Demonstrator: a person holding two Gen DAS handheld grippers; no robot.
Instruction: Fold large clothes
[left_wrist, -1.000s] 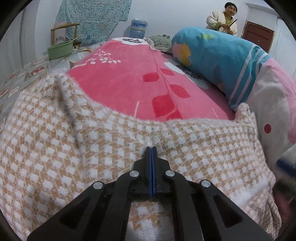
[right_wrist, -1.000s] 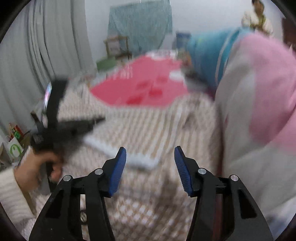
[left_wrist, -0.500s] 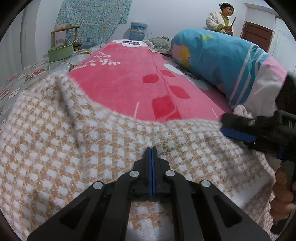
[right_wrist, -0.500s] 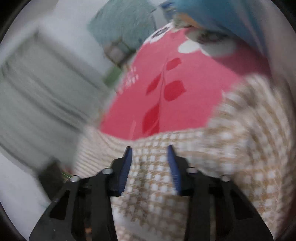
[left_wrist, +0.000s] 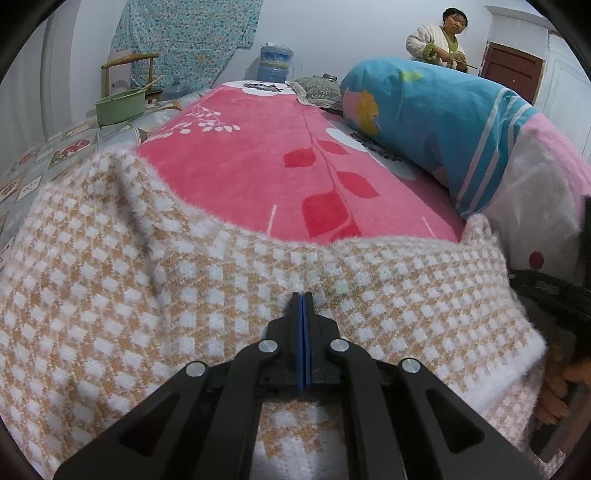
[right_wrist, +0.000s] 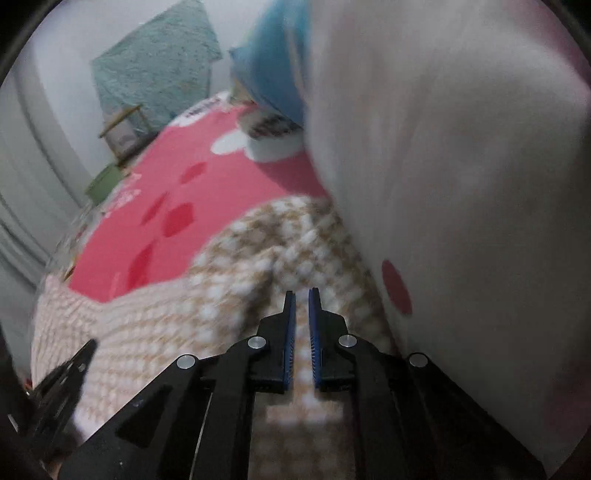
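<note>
The left gripper (left_wrist: 303, 295) has its fingers pressed together over the checked sweater (left_wrist: 147, 295); whether cloth sits between them I cannot tell. The right gripper (right_wrist: 302, 291) shows a narrow gap with sweater (right_wrist: 221, 295) cloth in it. The sweater lies on the pink blanket (left_wrist: 258, 155); a rolled quilt (left_wrist: 443, 118) lies beside the blanket, and a woman (left_wrist: 439, 40) stands beyond it.

My left hand-held gripper (left_wrist: 303, 295) sits over the near part of the sweater (left_wrist: 147, 295), which lies spread on the blanket (left_wrist: 251, 166) across the bed. The rolled quilt (left_wrist: 443, 122) lies along the blanket's right side, touching the sweater's far right corner. My right hand-held gripper (right_wrist: 300, 295) is at the sweater's right part, just beside the quilt. Behind the bed's left stands a basin (left_wrist: 120, 107).
</note>
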